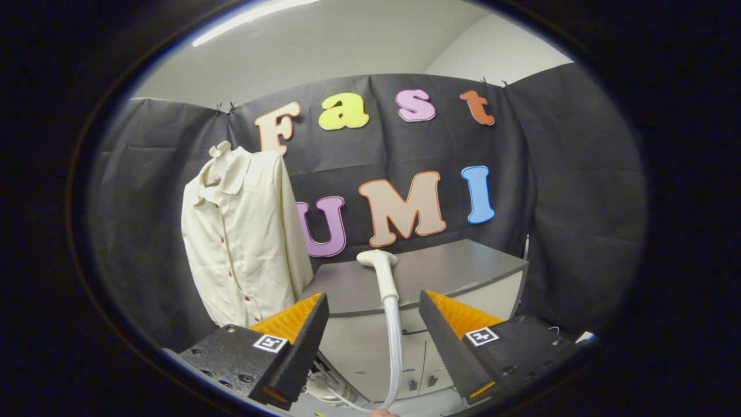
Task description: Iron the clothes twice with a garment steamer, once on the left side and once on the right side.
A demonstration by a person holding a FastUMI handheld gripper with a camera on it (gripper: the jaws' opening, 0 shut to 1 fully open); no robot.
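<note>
Gaping empty, the gripper (pixel 374 315) is facing the upright steamer handle (pixel 383 278) at twelve o'clock, shirt (pixel 243 231) hanging at ten.

The gripper (pixel 373 324) has its two fingers spread wide apart, with a big gap between them. The fingers (pixel 301 336) point forward and a little up, and their inner faces lean away from each other like a V. Nothing is squeezed between them, and neither finger presses on anything. Each finger has a small square marker on top, near its tip. The two fingers sit at about the same height, side by side.
</note>
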